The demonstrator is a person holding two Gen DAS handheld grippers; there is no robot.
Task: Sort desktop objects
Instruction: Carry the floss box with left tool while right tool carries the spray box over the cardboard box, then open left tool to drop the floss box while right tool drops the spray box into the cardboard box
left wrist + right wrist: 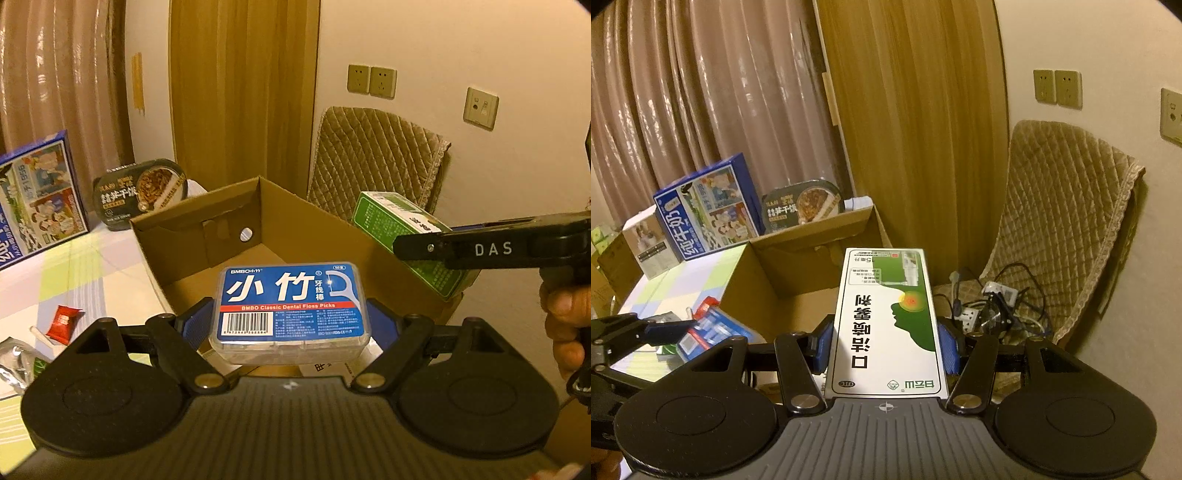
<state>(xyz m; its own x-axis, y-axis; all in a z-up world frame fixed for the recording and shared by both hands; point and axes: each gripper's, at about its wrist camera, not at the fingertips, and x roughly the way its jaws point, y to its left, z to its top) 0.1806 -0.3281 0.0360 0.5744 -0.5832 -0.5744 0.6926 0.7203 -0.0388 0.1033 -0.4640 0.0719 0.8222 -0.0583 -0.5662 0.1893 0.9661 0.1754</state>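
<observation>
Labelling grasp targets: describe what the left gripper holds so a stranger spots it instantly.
Find the open cardboard box on the table. Just in front of it, the left gripper clamps a clear plastic floss pick case. Its blue label sets it apart from the green medicine box.

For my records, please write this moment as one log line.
left gripper: holds floss box | right gripper: holds spray box | both above carton

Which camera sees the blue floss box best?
The left wrist view: the blue floss box sits front and centre between the left gripper jaws, label readable. The right wrist view shows only part of it, low at the left edge, partly hidden.
</observation>
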